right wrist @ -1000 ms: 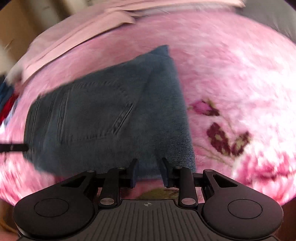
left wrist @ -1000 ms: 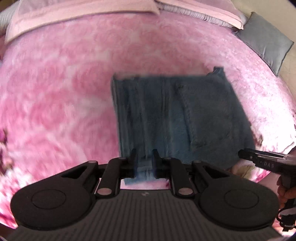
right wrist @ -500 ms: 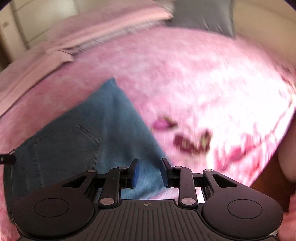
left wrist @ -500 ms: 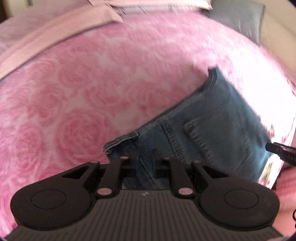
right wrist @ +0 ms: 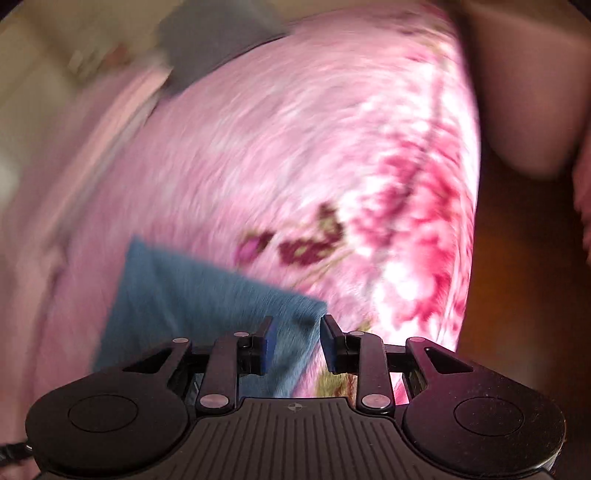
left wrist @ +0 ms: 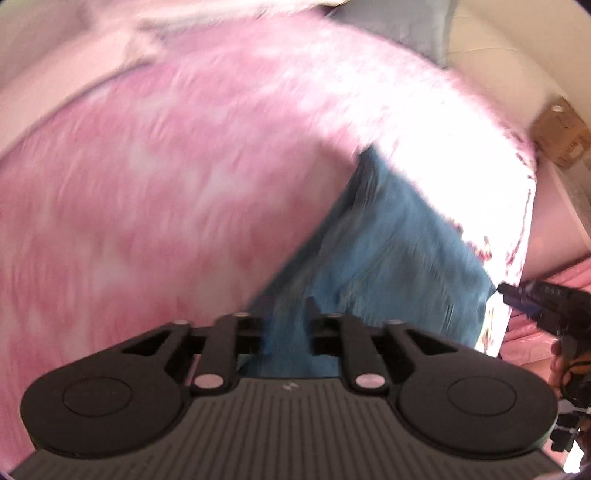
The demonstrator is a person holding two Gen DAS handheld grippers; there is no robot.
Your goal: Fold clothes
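Note:
Folded blue jeans (left wrist: 391,258) lie on a pink rose-patterned blanket (left wrist: 166,184); both views are motion-blurred. My left gripper (left wrist: 286,317) has its fingers closed on the near edge of the jeans. My right gripper (right wrist: 295,332) holds its fingers around the near corner of the jeans (right wrist: 192,295), with denim between them and a gap still showing. The right gripper also shows at the right edge of the left wrist view (left wrist: 517,291).
A grey pillow (left wrist: 406,26) lies at the far end of the bed, and pale pink bedding (left wrist: 55,74) at the far left. A cardboard box (left wrist: 559,136) stands beyond the bed's right edge. The blanket's edge drops off at the right (right wrist: 469,221).
Both grippers have swung with the jeans; the views have rotated and the jeans now sit toward the bed's right edge. The left fingers stay closed on the denim.

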